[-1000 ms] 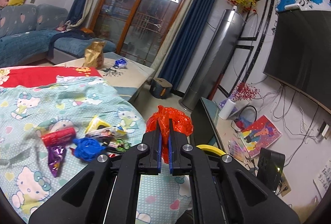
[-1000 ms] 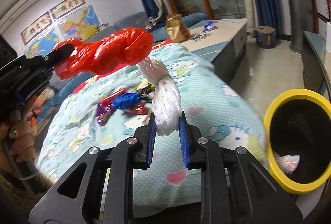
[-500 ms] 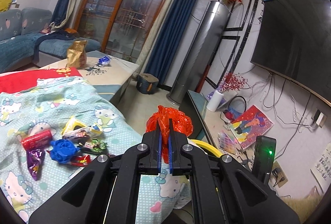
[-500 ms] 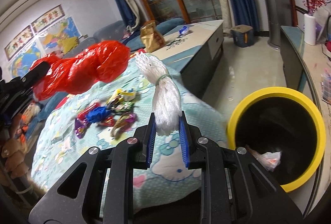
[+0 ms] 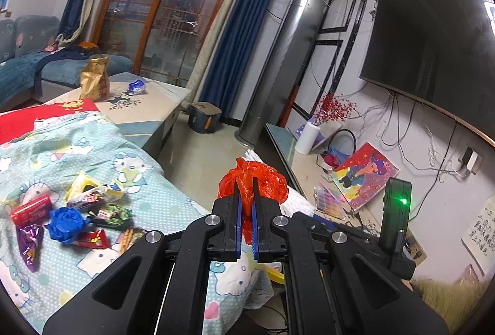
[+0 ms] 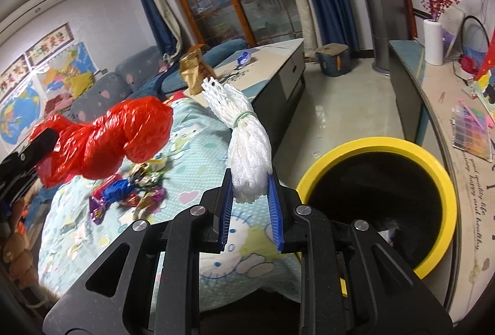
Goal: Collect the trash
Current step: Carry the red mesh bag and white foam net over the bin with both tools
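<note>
Two grippers are loaded: the left gripper [image 5: 246, 219] is clamped tight on a crumpled red plastic bag [image 5: 251, 180], the right gripper [image 6: 250, 206] pinches a white foam net bundle [image 6: 247, 155] just left of the yellow-rimmed bin [image 6: 433, 168], with wrappers [image 5: 77, 211] strewn across the bed [image 5: 173, 205].

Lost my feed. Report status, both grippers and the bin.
Left gripper shut on red bag. Right gripper shut on white foam net. Yellow bin open, nothing blocking it.

Left gripper [image 5: 246, 220] clamped tight, angled downward; right gripper [image 6: 250, 208] narrowly parted, gripping.
</note>
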Demonstrator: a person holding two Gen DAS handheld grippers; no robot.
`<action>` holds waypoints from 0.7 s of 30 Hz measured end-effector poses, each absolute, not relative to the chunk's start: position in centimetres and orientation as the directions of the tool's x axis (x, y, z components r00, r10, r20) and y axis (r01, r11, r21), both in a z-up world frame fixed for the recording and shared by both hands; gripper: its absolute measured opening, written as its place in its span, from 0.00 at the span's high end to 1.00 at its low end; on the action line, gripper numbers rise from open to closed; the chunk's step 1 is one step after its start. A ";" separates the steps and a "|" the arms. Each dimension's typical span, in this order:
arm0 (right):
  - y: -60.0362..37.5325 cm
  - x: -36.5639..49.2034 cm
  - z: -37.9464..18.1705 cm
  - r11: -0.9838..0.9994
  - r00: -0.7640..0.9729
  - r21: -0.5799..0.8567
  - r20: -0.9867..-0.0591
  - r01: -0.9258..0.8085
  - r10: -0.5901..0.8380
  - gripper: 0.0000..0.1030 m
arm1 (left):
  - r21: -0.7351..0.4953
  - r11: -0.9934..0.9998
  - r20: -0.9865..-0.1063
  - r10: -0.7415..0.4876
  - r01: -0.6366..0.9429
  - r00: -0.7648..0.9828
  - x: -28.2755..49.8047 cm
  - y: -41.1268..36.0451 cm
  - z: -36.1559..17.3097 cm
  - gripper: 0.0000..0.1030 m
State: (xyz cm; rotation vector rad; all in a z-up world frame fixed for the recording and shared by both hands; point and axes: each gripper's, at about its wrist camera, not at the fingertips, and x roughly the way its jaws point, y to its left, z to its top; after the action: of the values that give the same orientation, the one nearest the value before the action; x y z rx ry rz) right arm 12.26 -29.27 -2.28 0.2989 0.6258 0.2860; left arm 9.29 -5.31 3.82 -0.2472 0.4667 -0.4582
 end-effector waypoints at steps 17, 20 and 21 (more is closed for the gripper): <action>-33.6 12.2 -2.4 0.939 0.807 0.338 -0.536 -0.063 0.247 0.84 | -0.302 0.851 -0.416 -0.524 0.430 0.743 10.2 -9.4 2.0 0.96; -34.4 12.1 -2.4 0.941 0.809 0.337 -0.539 -0.046 0.233 0.84 | -0.297 0.848 -0.424 -0.529 0.439 0.735 10.3 -10.0 1.7 0.96; -34.5 12.1 -2.4 0.941 0.810 0.335 -0.540 -0.042 0.229 0.84 | -0.296 0.847 -0.427 -0.531 0.442 0.732 10.3 -10.2 1.5 0.96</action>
State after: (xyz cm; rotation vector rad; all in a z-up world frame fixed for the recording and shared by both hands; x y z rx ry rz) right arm 12.06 -34.50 -2.44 0.3177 0.6122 0.1475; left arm 10.33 -10.24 1.52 -0.1790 0.5236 -0.5386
